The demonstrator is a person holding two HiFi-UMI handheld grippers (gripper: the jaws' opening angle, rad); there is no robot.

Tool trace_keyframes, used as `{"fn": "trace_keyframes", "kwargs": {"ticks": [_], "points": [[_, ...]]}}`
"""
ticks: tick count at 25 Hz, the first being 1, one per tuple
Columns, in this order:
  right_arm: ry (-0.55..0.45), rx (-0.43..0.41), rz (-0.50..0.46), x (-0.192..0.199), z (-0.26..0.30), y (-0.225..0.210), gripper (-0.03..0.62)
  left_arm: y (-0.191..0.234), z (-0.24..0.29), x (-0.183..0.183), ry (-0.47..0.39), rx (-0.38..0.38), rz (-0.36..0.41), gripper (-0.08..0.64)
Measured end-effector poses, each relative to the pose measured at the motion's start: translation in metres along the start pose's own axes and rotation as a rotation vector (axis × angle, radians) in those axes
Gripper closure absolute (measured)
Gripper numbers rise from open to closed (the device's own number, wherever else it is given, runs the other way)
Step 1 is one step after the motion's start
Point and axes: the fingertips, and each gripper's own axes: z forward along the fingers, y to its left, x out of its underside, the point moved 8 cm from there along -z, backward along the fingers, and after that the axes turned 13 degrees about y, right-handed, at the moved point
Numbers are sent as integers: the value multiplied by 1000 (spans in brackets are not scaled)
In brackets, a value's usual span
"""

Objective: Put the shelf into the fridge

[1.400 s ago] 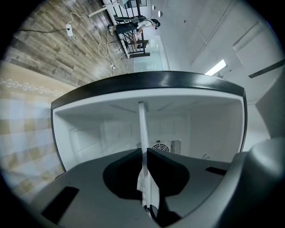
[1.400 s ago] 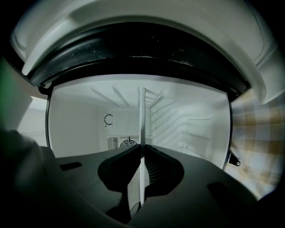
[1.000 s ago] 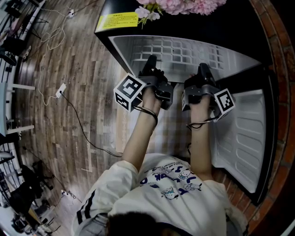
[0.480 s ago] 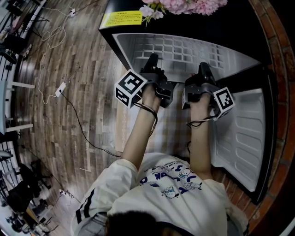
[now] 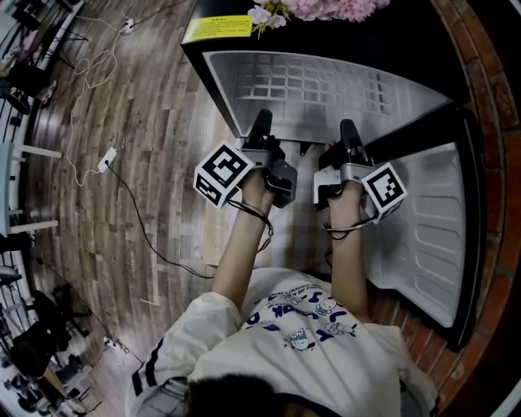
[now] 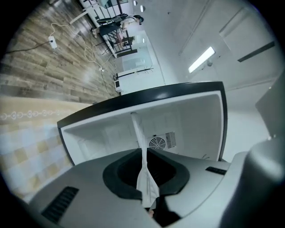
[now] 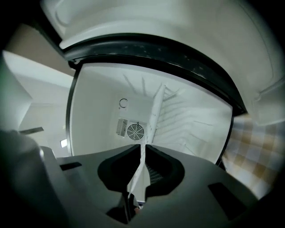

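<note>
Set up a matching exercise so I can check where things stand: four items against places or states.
1 shelf
2 fridge door
3 flowers
4 left claw

A on top of the fridge
B shut on the shelf's front edge
C swung open at the right
D reaching into the fridge

Pairs: 1-D, 2-C, 3-A, 4-B

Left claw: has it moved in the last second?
Yes. In the head view the left claw sits farther below the yellow label than before.

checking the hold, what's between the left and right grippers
The front edge of the shelf spans that gap in the head view, with the left gripper and right gripper both shut on it.
</note>
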Motion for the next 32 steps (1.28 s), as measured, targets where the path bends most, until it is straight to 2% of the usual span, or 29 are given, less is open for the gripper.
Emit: {"fn": "trace_keyframes", "kwargs": {"ticks": [3, 6, 8, 11, 15, 19, 25, 32], "points": [[13, 29, -200, 3, -8, 20, 542, -18, -9, 1, -3, -45, 181, 517], [-4, 69, -486, 12, -24, 37, 541, -34, -25, 10, -19, -140, 456, 517], [-2, 85, -637, 23, -33, 40, 541, -41, -34, 17, -36, -179, 610, 520], [3, 86, -732, 33, -42, 43, 543, -51, -45, 28, -48, -204, 767, 523], [26, 70, -744, 45, -51, 49, 543, -69, -60, 42, -61, -249, 973, 523], [16, 88, -853, 56, -61, 52, 543, -72, -66, 56, -52, -262, 1067, 523], [-1, 125, -1015, 70, -70, 55, 543, -72, -76, 69, -85, -319, 1218, 523], [2, 138, -1060, 78, -77, 57, 549, -71, -88, 73, -98, -317, 1199, 523]]}}
